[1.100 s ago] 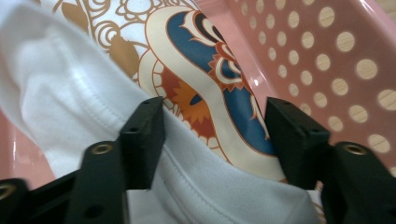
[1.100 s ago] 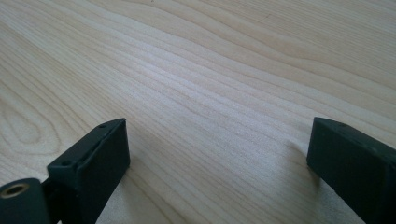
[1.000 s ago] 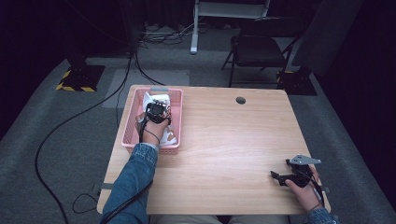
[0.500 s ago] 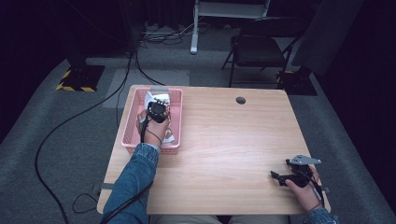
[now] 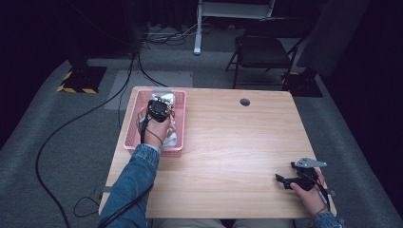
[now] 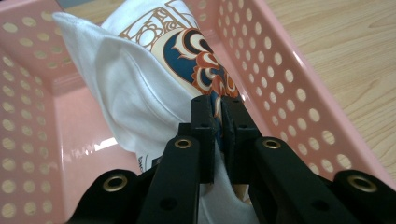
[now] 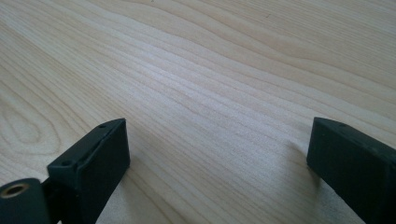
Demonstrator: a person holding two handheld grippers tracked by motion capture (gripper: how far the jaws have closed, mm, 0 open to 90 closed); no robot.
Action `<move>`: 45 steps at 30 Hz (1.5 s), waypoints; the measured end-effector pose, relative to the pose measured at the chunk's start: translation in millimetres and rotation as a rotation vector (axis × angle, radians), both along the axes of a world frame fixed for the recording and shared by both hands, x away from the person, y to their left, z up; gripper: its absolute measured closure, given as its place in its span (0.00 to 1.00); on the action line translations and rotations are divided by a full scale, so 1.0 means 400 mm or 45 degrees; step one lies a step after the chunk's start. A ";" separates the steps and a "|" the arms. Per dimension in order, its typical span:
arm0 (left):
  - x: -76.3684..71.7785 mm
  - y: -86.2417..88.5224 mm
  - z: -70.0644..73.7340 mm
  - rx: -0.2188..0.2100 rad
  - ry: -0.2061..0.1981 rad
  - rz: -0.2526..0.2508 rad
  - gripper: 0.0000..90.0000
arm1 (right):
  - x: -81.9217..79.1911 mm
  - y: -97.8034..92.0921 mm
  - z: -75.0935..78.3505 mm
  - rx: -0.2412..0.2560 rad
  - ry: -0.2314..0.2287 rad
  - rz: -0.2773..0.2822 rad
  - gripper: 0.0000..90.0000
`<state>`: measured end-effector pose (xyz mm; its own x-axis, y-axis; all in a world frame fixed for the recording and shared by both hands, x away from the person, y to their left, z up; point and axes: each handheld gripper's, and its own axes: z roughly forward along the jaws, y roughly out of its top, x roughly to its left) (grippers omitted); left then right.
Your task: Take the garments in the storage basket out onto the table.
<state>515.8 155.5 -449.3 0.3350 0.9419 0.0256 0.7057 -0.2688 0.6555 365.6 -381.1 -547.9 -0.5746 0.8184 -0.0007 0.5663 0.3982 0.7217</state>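
Cloth point(image 6: 140, 88), white with an orange, blue and cream print, lies bunched in the pink basket point(image 6: 299, 93) at the counter's point(image 5: 228, 142) far left corner. The left hand-held gripper point(image 6: 218, 116) is clamped on a fold of it, basket walls close on both sides. The right hand-held gripper point(image 7: 217, 149), jaws wide apart, rests near the counter's near right edge, with bare wood stretching ahead.

A light wooden table point(image 5: 228, 147) (pale, straight-grained top) stands on grey carpet. A pink perforated basket point(image 5: 132, 124) sits on it at the far left corner, against the left edge. A small dark round hole point(image 5: 244, 101) marks the top near the far edge.
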 end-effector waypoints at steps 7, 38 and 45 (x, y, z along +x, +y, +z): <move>-0.008 -0.001 0.021 -0.002 -0.019 -0.004 0.93 | 0.000 0.000 0.000 0.000 -0.001 0.001 0.06; -0.042 -0.059 0.187 0.039 -0.125 -0.069 0.93 | 0.005 -0.001 0.000 -0.001 0.000 0.022 0.05; -0.048 -0.095 0.216 0.047 -0.150 -0.100 0.93 | 0.006 -0.001 0.000 -0.002 0.000 0.025 0.05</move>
<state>496.6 117.7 -363.1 0.4002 0.9106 0.1028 0.6006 -0.3453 0.7211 368.0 -381.6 -548.0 -0.5908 0.8068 -0.0018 0.5583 0.4105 0.7210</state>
